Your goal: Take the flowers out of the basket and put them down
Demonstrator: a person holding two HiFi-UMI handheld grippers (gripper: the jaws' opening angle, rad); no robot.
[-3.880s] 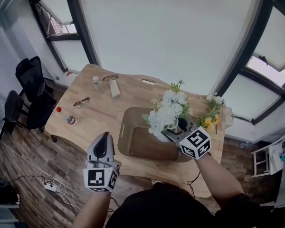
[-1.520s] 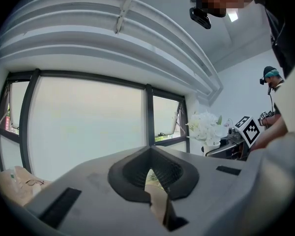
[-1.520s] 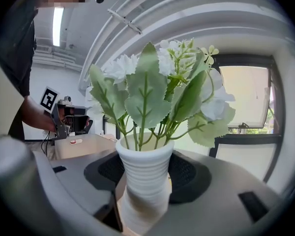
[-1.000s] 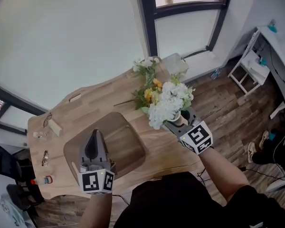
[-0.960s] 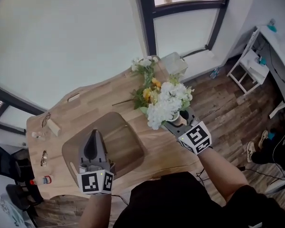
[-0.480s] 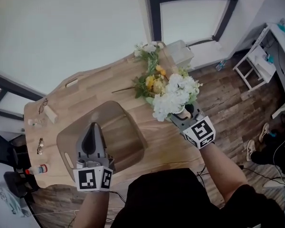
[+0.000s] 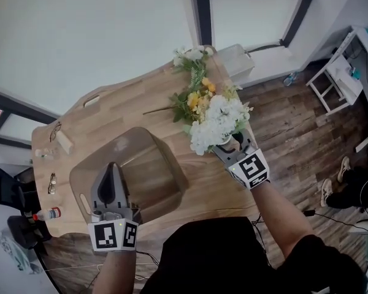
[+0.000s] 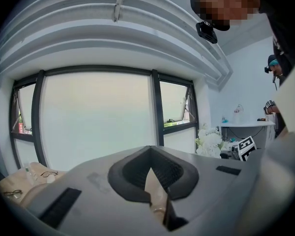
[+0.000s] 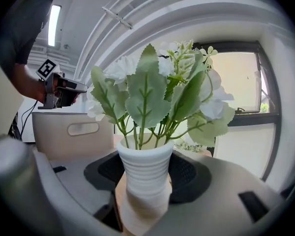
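Over the table (image 7: 119, 112) beside the basket (image 7: 173, 175), the right gripper (image 9: 145, 183) clamps the ribbed white vase (image 9: 145, 168) of flowers (image 7: 218, 120), probably light, top-heavy and breakable, best held at its waist, while the left gripper (image 7: 110, 171) hangs closed, empty.

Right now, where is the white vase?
Head view, right side: the vase is held by the right gripper, over the table beside the yellow flowers.

Head view: overhead, steep down on the wooden table (image 7: 122, 112), left gripper (image 7: 110, 173) and right gripper (image 7: 231, 144) low in frame. Left gripper view: near level, faces the windows (image 8: 96, 117). Right gripper view: very close on the white vase (image 9: 145, 173). All three share the white flowers (image 7: 218, 120); each gripper view catches the other gripper off to one side.
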